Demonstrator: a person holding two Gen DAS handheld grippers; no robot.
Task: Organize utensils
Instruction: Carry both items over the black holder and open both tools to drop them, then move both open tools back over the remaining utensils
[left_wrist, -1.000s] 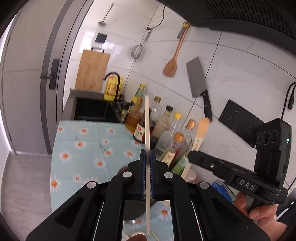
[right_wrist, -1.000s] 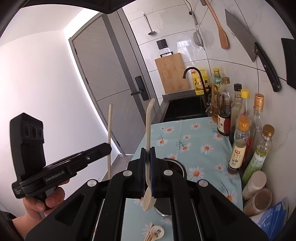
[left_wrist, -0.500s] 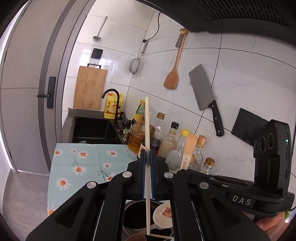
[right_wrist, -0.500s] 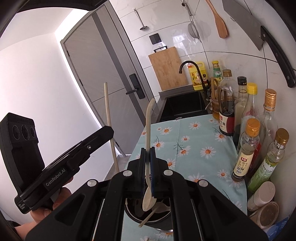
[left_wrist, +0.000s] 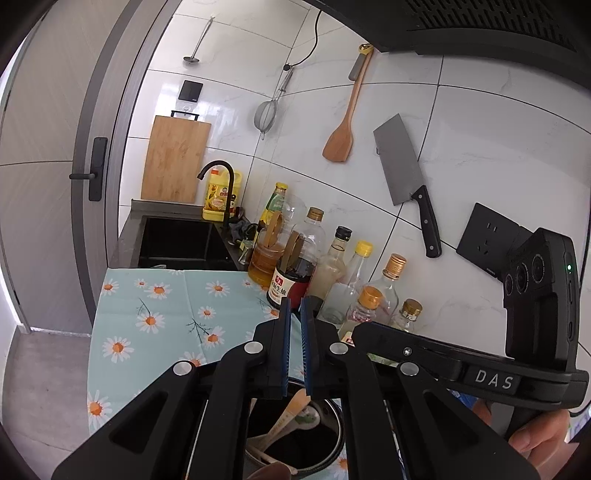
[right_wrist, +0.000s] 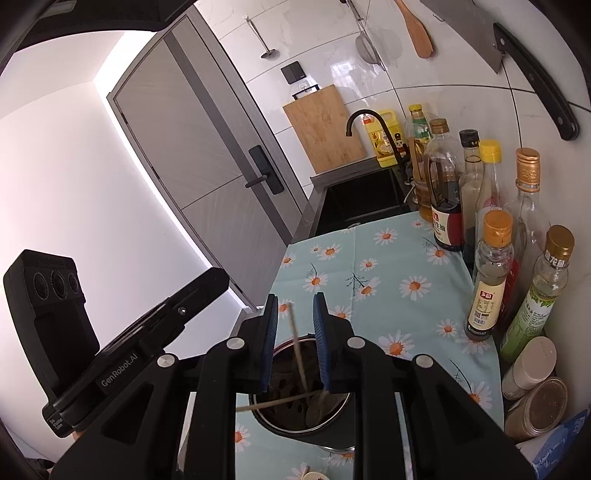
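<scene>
Left wrist view: the left gripper (left_wrist: 294, 343) stands released, blue pads apart with nothing between them, above the dark round metal utensil holder (left_wrist: 334, 448) on the daisy-print tablecloth (left_wrist: 147, 314). Pale wooden utensils (left_wrist: 291, 417) lie inside the holder.

Right wrist view: the right gripper (right_wrist: 295, 343) is likewise released and empty. A pale wooden chopstick (right_wrist: 298, 350) leans in the holder (right_wrist: 325, 430), beside a second chopstick (right_wrist: 273, 403).

From here my right gripper (right_wrist: 295, 343) covers the near rim of the utensil pot (right_wrist: 332, 417), so I can't see where the chopstick (right_wrist: 297, 347) ends inside. A spoon (right_wrist: 314, 475) is cut off at the bottom edge. The left gripper (left_wrist: 294, 343) hides most of the pot's contents.
</scene>
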